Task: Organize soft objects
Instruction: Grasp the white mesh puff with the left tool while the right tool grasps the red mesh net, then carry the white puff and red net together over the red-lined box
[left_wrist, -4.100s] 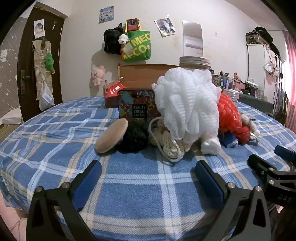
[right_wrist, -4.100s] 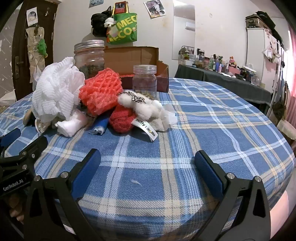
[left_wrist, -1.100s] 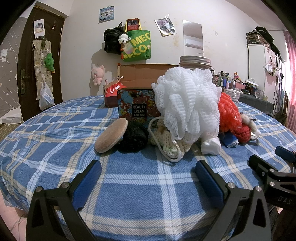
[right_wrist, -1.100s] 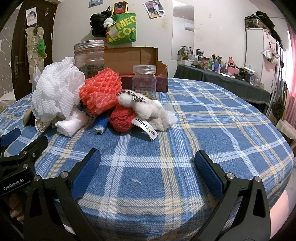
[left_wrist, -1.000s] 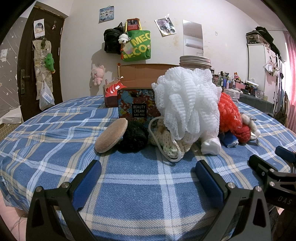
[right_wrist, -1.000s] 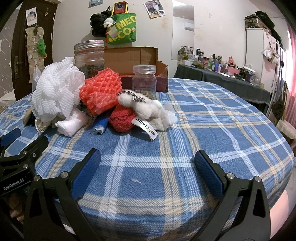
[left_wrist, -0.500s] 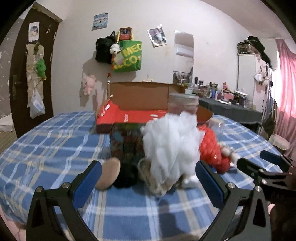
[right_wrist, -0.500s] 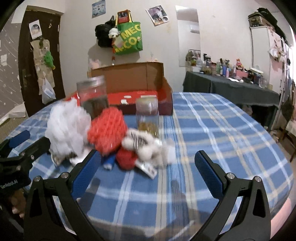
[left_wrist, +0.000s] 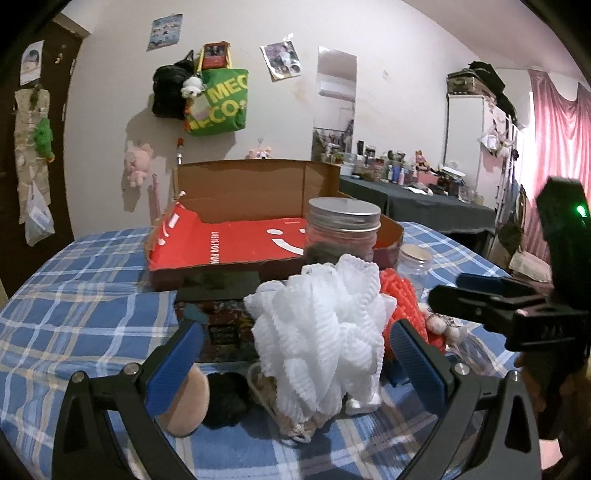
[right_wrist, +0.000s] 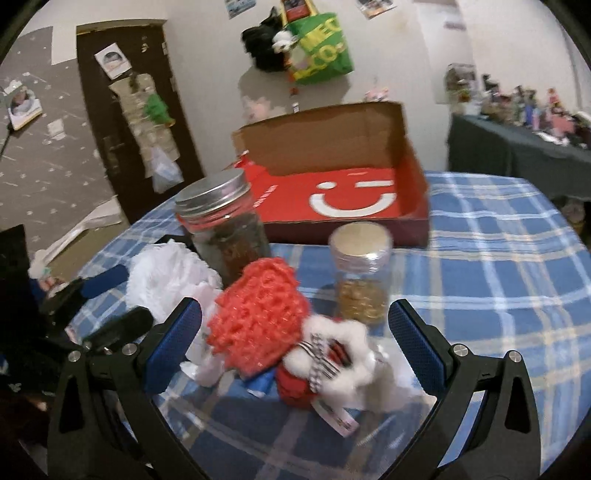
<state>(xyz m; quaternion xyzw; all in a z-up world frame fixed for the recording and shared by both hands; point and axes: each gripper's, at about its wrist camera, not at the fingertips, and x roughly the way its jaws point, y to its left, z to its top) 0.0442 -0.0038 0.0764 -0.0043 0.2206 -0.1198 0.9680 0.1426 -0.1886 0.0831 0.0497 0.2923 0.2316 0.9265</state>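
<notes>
both grippers up over the plaid worktop (left_wrist: 92, 295), nothing held. left gripper (left_wrist: 295, 365) has its jaws spread wide, framing the white pouf (left_wrist: 317, 339) from above. right gripper (right_wrist: 295, 343) is just as wide apart, hovering over the red pouf (right_wrist: 258, 328) and the white plush (right_wrist: 332, 347) with its tag.

the soft things sit in one heap near the front of the worktop: white pouf touching red pouf, a tan puff (left_wrist: 188, 402) and a black scrunchie (left_wrist: 225, 398) just beside the white pouf on its left, a cream cord bundle (left_wrist: 291, 424) under it.

containers now. the red box (right_wrist: 351, 199) lies open behind the heap, smiley print on its floor, nothing in it. the big jar (right_wrist: 225, 229), metal lid on, holds something dark. the small jar (right_wrist: 362, 273), lid on, holds golden bits at the bottom. a dark printed tin (left_wrist: 221, 314) stands closed between box and heap; contents hidden.
</notes>
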